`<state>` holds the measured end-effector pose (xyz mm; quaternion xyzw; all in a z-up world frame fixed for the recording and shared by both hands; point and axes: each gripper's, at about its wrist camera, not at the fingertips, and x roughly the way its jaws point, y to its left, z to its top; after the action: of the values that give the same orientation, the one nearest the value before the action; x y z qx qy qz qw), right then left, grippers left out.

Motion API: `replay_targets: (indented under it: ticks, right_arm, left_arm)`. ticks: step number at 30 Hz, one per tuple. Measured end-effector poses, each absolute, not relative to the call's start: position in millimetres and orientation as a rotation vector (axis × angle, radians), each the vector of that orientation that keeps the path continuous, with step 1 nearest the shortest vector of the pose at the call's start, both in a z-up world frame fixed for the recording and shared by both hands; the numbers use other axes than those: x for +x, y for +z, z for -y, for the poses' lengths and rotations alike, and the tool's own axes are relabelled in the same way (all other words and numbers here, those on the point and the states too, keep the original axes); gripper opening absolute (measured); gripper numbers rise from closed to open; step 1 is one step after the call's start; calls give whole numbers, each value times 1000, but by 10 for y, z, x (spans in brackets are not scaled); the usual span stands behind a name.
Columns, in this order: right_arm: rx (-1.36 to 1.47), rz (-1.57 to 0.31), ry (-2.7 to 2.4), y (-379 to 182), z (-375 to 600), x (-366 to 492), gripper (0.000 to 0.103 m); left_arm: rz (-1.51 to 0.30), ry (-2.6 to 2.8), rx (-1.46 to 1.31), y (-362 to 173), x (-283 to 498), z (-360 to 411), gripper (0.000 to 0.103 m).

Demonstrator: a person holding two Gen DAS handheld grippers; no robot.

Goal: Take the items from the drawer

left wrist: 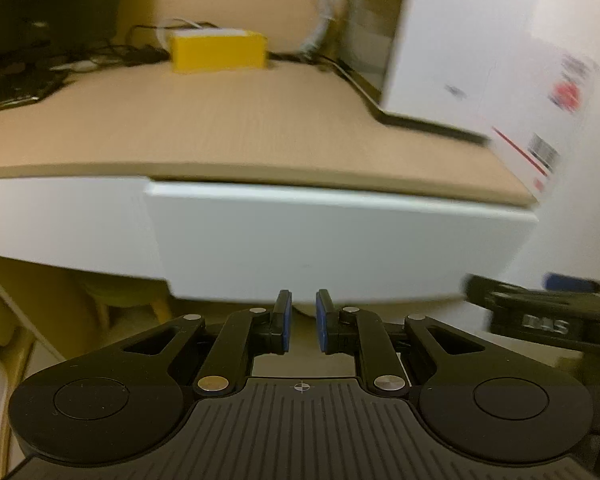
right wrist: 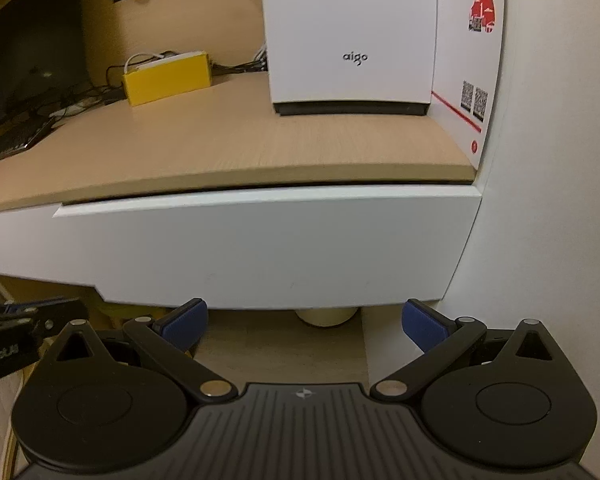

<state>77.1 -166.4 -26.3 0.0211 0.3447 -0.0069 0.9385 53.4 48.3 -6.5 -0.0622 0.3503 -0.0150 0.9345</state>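
Note:
The white drawer front sits under the wooden desk top and stands out slightly from the white panel to its left. Its inside is hidden. My left gripper is just below the drawer's lower edge, blue pads nearly together with nothing between them. In the right wrist view the same drawer front fills the middle. My right gripper is below its lower edge, open wide and empty. Each gripper shows at the edge of the other's view: the right gripper and the left gripper.
On the desk stand a yellow box with cables behind it, a white aigo box and a white carton with red print against the right wall. A dark keyboard lies at the left. A cream round object sits below the drawer.

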Motion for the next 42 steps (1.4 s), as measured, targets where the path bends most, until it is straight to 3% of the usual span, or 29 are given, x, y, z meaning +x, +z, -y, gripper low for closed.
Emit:
replay_targets:
  ticks: [7, 14, 32, 37, 42]
  right_arm:
    - [-15, -677, -40, -162, 1505, 1189, 103]
    - [-13, -653, -15, -190, 1257, 1585, 103]
    - [9, -664, -83, -422, 975, 2073, 103]
    - [5, -674, -84, -411, 980, 2083, 103]
    - [3, -699, -80, -395, 983, 2107, 103]
  left_arm:
    - [-682, 71, -342, 87, 1168, -1436, 18]
    - [-755, 133, -376, 21, 1599, -1861, 18]
    - [-832, 106, -319, -48, 1856, -1786, 18]
    - [-841, 93, -302, -52, 1866, -1723, 30]
    - [-859, 70, -290, -49, 1875, -1733, 33]
